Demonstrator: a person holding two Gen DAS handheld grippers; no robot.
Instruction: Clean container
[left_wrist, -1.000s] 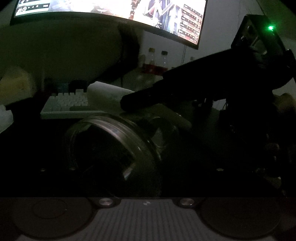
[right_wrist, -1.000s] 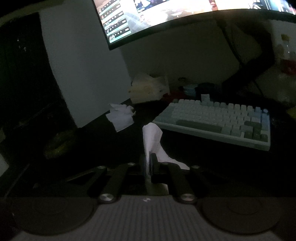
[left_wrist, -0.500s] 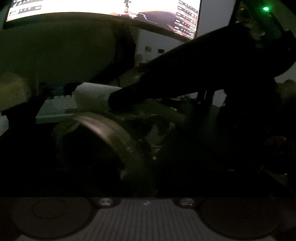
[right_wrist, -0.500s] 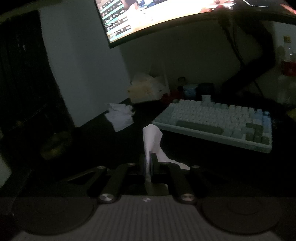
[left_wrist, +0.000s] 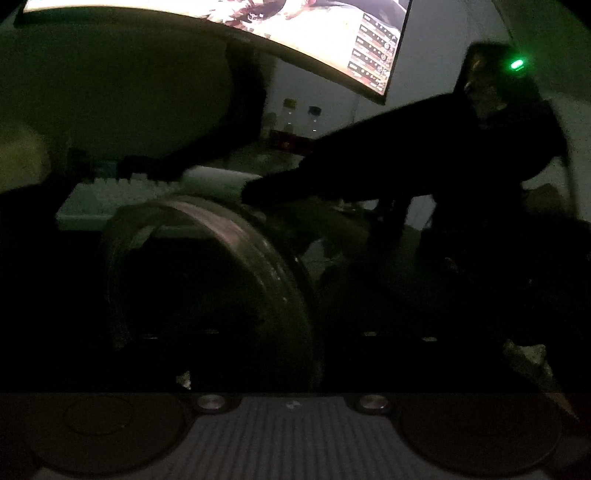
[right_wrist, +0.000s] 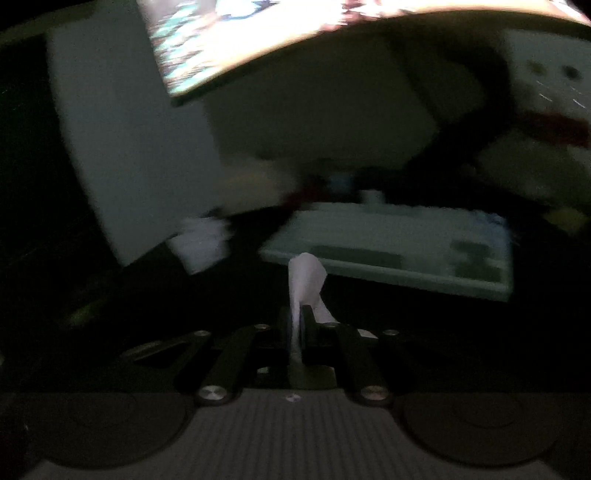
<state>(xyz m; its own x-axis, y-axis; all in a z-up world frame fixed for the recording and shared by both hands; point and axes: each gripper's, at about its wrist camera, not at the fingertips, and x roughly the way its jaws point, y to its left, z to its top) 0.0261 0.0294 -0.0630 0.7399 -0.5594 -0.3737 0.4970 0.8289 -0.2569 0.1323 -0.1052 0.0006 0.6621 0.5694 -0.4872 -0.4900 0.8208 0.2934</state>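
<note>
A clear glass container (left_wrist: 229, 236) lies on its side close to the left wrist camera, its round rim turned toward the left. My left gripper (left_wrist: 291, 328) is shut on it, though its fingers are lost in the dark. My right gripper (left_wrist: 255, 192) reaches in from the right, its tip just above the container's rim. It is shut on a white tissue (left_wrist: 214, 181), which sticks out past the tip. In the right wrist view the tissue (right_wrist: 304, 280) stands up between the closed fingers of the right gripper (right_wrist: 297, 321).
A pale keyboard (right_wrist: 406, 251) lies on the dark desk under a lit curved monitor (left_wrist: 295, 22). A crumpled tissue (right_wrist: 199, 243) rests left of the keyboard, beside a white box (right_wrist: 129, 147). Two bottles (left_wrist: 299, 118) stand at the back.
The container's rim has grown larger in the left view and turned more edge-on. The right gripper stays at the rim with the tissue. The right view is now blurred by motion.
</note>
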